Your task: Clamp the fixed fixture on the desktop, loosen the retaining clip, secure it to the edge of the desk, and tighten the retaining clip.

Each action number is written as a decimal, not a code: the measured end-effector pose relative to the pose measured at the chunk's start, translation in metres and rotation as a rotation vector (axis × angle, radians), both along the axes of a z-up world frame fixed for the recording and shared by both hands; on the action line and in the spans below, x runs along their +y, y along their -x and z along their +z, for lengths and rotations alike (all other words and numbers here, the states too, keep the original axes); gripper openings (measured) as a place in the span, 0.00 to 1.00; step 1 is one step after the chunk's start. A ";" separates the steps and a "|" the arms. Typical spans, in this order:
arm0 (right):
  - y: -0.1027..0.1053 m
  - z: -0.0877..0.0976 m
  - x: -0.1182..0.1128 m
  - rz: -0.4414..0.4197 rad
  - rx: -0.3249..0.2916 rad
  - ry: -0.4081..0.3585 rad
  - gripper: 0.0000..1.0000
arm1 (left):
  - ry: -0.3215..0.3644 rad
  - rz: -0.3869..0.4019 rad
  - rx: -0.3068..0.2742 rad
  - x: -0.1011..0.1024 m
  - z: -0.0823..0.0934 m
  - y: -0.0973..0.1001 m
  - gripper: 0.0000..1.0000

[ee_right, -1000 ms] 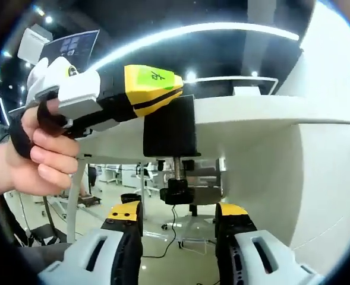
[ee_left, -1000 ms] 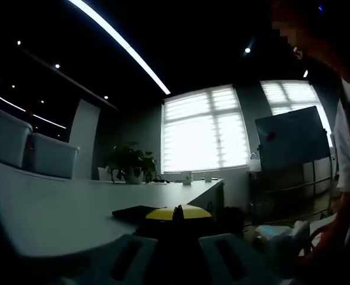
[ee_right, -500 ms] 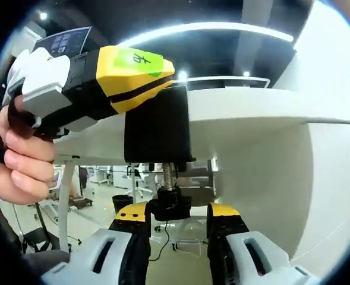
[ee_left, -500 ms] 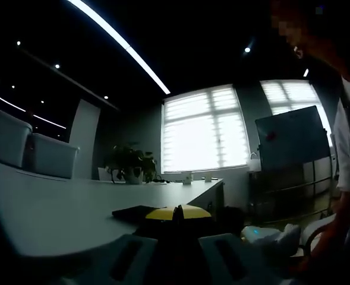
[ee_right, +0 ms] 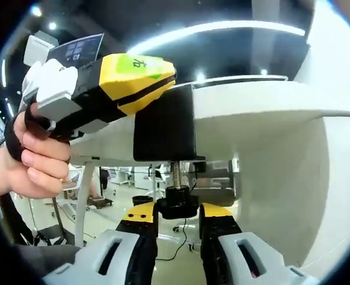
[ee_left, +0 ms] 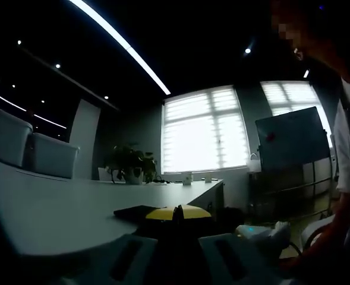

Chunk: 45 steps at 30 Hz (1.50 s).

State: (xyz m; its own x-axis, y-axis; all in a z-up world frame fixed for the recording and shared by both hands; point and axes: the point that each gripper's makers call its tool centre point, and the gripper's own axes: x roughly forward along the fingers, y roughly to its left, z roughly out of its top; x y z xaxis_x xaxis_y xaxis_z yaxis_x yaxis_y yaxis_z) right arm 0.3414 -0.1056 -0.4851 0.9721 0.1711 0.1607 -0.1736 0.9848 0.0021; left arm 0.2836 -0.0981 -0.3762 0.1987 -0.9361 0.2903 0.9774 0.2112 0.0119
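The black clamp (ee_right: pixel 164 124) is already hooked over the edge of the white desk (ee_right: pixel 270 107) — its body hangs down the front of the edge, and the threaded screw (ee_right: pixel 176 174) runs down from it to a round black knob (ee_right: pixel 177 202). So the "get it onto the desk edge" part looks done to me.

In the right gripper view, the left gripper (ee_right: pixel 140 83), yellow-tipped, comes in from the left in a person's hand (ee_right: pixel 35 160) and its tip sits against the top of the clamp, apparently pinning it to the desktop. In the left gripper view the yellow jaw tips meet with a thin dark line between them, pressed together on the clamp's dark top (ee_left: pixel 136 212) as it lies flat on the desk (ee_left: pixel 56 208). So the left claw looks pinched on the clamp.

The right gripper (ee_right: pixel 177 215) comes up from below with a yellow jaw on either side of the knob, close in on it — looks like it's gripping the knob, though I can't swear both jaws are in contact.

What's left, as far as I can judge: turning that knob to tighten. There's a fair bit of thread showing between knob and clamp body, but whether the screw's pad is snug against the underside of the desk I can't tell.
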 end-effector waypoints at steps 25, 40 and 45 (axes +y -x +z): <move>0.022 0.016 0.000 -0.100 -0.013 0.120 0.44 | 0.132 0.148 0.006 0.076 0.026 0.030 0.19; 0.054 0.028 -0.001 -0.113 -0.009 0.133 0.44 | 0.131 0.245 0.022 0.118 0.024 0.041 0.22; 0.069 0.036 -0.005 -0.120 -0.006 0.152 0.44 | 0.134 0.263 0.014 0.128 0.029 0.045 0.22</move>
State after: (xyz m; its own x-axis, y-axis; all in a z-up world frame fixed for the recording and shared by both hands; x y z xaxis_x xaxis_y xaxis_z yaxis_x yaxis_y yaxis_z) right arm 0.2723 -0.1110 -0.4487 0.9861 0.0767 0.1473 -0.0545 0.9873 -0.1492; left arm 0.2383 0.0296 -0.3471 0.4343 -0.8053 0.4036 0.8888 0.4558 -0.0468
